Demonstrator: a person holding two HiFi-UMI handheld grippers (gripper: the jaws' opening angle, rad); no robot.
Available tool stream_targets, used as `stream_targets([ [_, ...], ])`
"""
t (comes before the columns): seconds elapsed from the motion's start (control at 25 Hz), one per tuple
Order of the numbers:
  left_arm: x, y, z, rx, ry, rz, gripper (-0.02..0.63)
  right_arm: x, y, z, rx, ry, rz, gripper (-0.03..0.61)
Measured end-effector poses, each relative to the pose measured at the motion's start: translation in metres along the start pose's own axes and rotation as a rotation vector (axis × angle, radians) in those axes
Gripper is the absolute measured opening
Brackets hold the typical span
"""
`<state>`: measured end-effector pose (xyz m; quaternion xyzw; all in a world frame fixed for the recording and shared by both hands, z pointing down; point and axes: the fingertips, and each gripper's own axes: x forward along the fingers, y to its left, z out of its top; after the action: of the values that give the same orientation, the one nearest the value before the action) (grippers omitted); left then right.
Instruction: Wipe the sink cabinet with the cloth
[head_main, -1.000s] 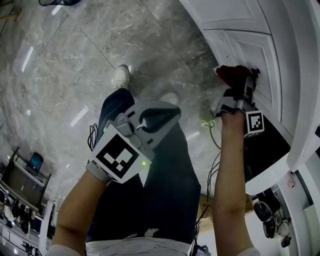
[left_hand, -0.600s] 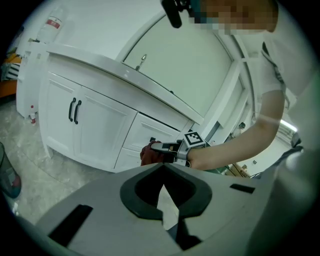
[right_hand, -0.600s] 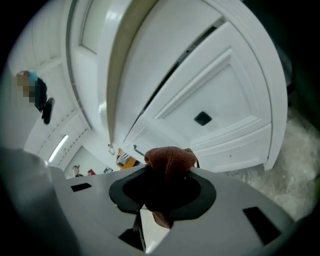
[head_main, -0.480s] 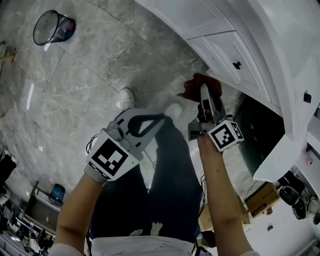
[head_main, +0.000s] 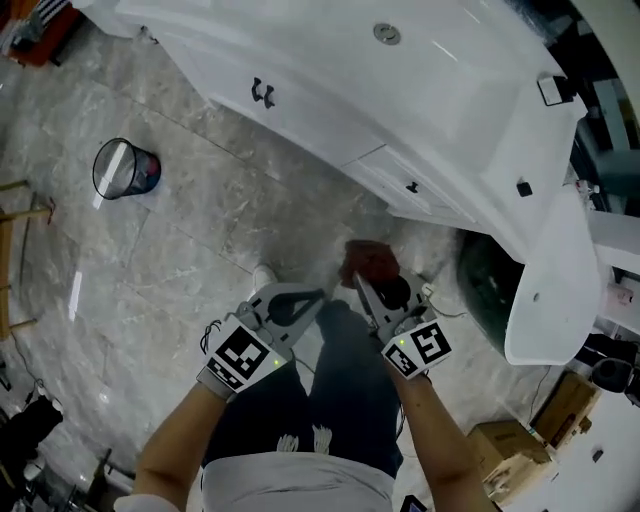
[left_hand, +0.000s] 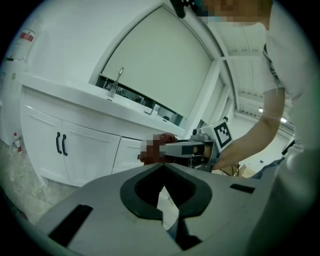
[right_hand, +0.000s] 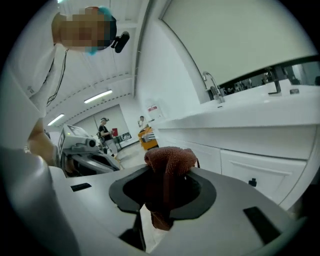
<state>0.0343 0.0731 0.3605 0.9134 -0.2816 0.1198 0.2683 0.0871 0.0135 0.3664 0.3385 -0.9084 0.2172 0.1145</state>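
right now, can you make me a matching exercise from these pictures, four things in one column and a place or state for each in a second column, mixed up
Things:
1. cloth
2. left gripper
3. bin
4. door handles

Place or state:
a. black, on the white cabinet
b. standing on the floor, apart from the cabinet
c. shut, with nothing between the jaws
d. clamped in the right gripper

Pairs: 1-d, 2-c, 3-b, 4-a
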Motion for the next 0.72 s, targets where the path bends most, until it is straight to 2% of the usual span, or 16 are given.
stream_targets([
  [0.44, -0.036, -0.046, 0.11, 0.124, -0.073, -0.048, 0.009, -0.068, 0.05, 0.113, -0.064, -0.145, -0.06, 0.112],
  [0.72, -0.051, -0.085, 0.168, 0.166, -0.101, -0.057, 0.011, -0.108, 0.067, 0.187, -0.09, -0.213, -0.045, 0.112],
])
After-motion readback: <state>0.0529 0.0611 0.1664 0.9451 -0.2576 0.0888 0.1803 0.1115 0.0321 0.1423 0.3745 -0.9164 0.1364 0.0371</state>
